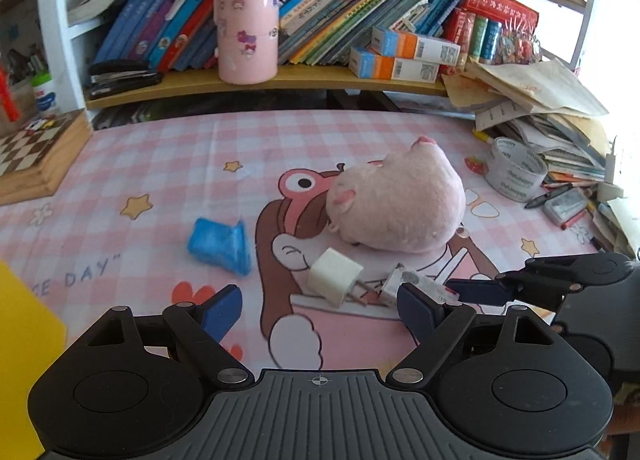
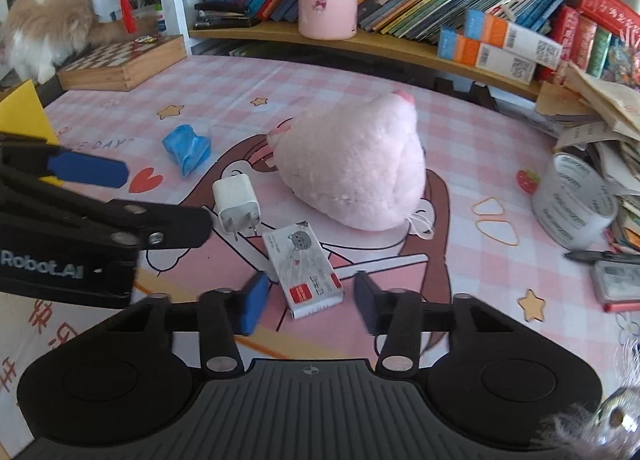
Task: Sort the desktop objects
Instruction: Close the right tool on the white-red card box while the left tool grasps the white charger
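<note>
The right tongs point(image 2: 308, 302), half-closed and empty, straddle the near end of the small white card box point(image 2: 302, 270), whose long axis runs away from them, while the left tongs point(image 1: 320, 310) gape wide beside it.

The table point(image 2: 360, 76) wears a pink checked cover printed with stars, hearts and a cartoon figure. On it lie a pink plush toy point(image 2: 352, 164) near the middle, a white charger plug point(image 2: 236, 200) just beside its near edge, a small white card box point(image 2: 304, 268) (red patch at one end) close to the plug, and a crumpled blue bag point(image 2: 188, 146) further left. At the right stand a roll of tape point(image 2: 574, 200), two rubber bands point(image 2: 494, 220) and a heap of papers point(image 1: 532, 100). A wooden chessboard box point(image 2: 120, 62) sits at the far left corner. Behind, a shelf point(image 1: 280, 80) carries leaning books point(image 1: 320, 4), a pink cylindrical container point(image 1: 247, 26) and two stacked boxes point(image 1: 404, 56).
</note>
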Available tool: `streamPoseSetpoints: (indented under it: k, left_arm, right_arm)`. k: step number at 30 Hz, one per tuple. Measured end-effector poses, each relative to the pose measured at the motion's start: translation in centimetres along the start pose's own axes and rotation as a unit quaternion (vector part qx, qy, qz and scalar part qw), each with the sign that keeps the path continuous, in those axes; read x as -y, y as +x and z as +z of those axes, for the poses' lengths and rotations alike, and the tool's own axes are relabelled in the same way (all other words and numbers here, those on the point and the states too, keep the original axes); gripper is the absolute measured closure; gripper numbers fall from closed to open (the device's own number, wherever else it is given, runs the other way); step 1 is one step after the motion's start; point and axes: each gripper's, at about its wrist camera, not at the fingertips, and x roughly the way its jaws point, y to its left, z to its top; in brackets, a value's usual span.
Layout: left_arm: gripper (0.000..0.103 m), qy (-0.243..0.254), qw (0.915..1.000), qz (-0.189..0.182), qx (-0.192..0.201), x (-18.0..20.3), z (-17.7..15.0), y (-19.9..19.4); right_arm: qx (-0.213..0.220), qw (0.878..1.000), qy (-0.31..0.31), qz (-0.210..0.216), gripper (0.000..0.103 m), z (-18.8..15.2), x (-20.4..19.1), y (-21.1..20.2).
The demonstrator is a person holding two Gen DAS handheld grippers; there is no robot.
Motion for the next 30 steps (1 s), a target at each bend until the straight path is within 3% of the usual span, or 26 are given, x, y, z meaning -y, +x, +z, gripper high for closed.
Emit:
streamPoseSetpoints:
  k: [4, 11, 15, 18, 23, 30]
  left_arm:
    - [0.019, 0.006, 0.9999, -0.009, -0.004, 0.5, 0.5, 1.1]
    - [0.043, 0.029, 0.9993, -0.016, -0.02, 1.7, 0.9, 3.8]
    - [0.045, 0.05, 0.9984, -0.008, -0.024, 2.2, 0.6, 4.6]
    - [0.057, 0.06, 0.998, 0.001, -0.023, 2.2, 0.2, 4.8]
    - [0.057, 0.071, 0.9974, -0.002, -0.01, 2.2, -0.2, 4.7]
    - [0.058, 0.026, 0.9996, -0.008, -0.001, 1.0, -0.7, 2.1]
  right_arm:
    - [0.006, 1.0, -0.001, 0.004, 0.073, -0.2, 0.2, -0.1]
    - [0.003, 1.0, 0.009, -0.01, 0.073, -1.7, 0.9, -1.5]
    - [0.002, 1.0, 0.012, -0.012, 0.073, -2.1, 1.1, -1.9]
    - [0.001, 1.0, 0.017, -0.011, 0.073, -2.0, 1.2, -1.9]
    - [0.001, 1.0, 0.014, -0.011, 0.073, -2.0, 1.2, -1.8]
    - [-0.002, 1.0, 0.009, -0.01, 0.07, -1.5, 1.1, -1.3]
